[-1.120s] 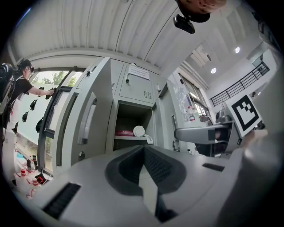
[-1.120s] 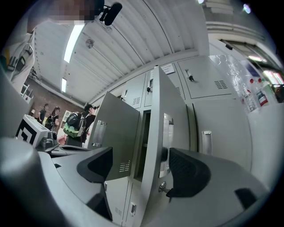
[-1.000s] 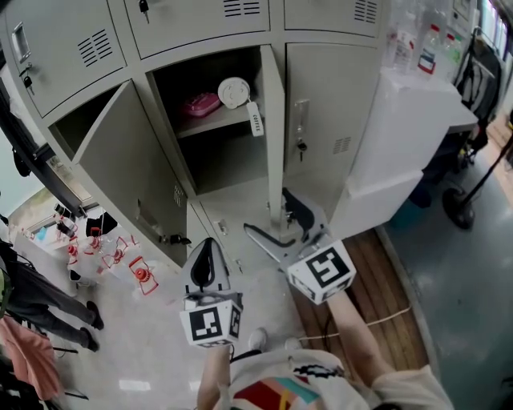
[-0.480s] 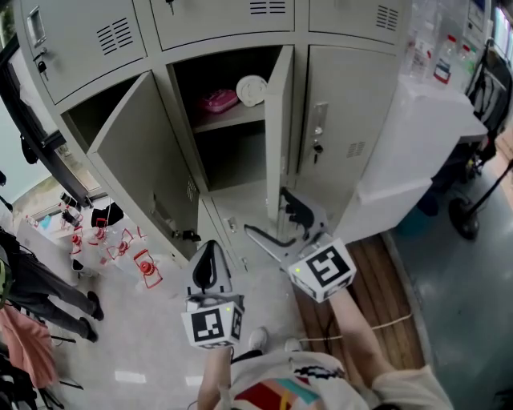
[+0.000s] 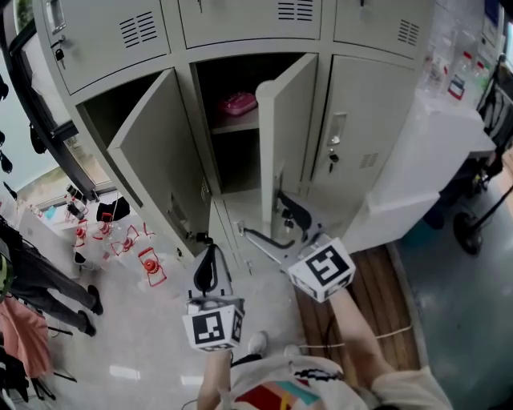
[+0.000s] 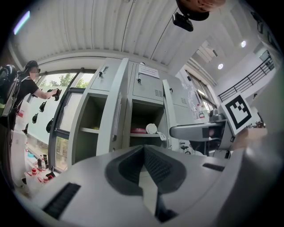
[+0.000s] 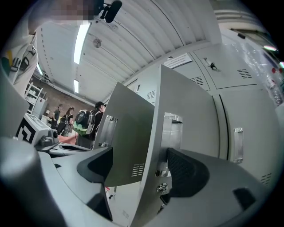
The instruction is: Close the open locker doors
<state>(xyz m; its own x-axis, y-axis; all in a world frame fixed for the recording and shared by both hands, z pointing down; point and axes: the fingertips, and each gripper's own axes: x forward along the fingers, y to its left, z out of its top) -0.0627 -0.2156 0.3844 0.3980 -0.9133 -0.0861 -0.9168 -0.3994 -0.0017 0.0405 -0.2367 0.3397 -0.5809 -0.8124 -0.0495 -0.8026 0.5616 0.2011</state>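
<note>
**Head view, with both gripper views.** Nearest to us, the left gripper (image 5: 208, 260) hangs low over the floor (image 5: 152, 328). Its jaws are pressed together with nothing between them, and it takes no part in the work. Just to its right and slightly farther, the right gripper (image 5: 268, 216) is spread wide and straddles the lower free edge of the middle door (image 5: 282, 136). Its own view shows that edge and the latch plate (image 7: 172, 133) standing between the jaws. The right-hand pad lies against or just beside the lock hardware, and we cannot tell whether it presses. A second ago this door stood nearly edge-on to us. It has since swung to roughly half-closed, so it now screens the right part of the compartment. It hides the white round object that showed earlier on the shelf (image 5: 228, 126), and only the pink item (image 5: 238, 104) remains visible there. We judge that the first closing is under way but unfinished. The free edge must travel farther left and away until it meets the frame. To the left, the left door (image 5: 156, 160) stands wide open, well apart from both grippers, and we judge it the next step. Farther right, the right door (image 5: 353, 144) is closed, as is the upper row (image 5: 240, 20).
</note>
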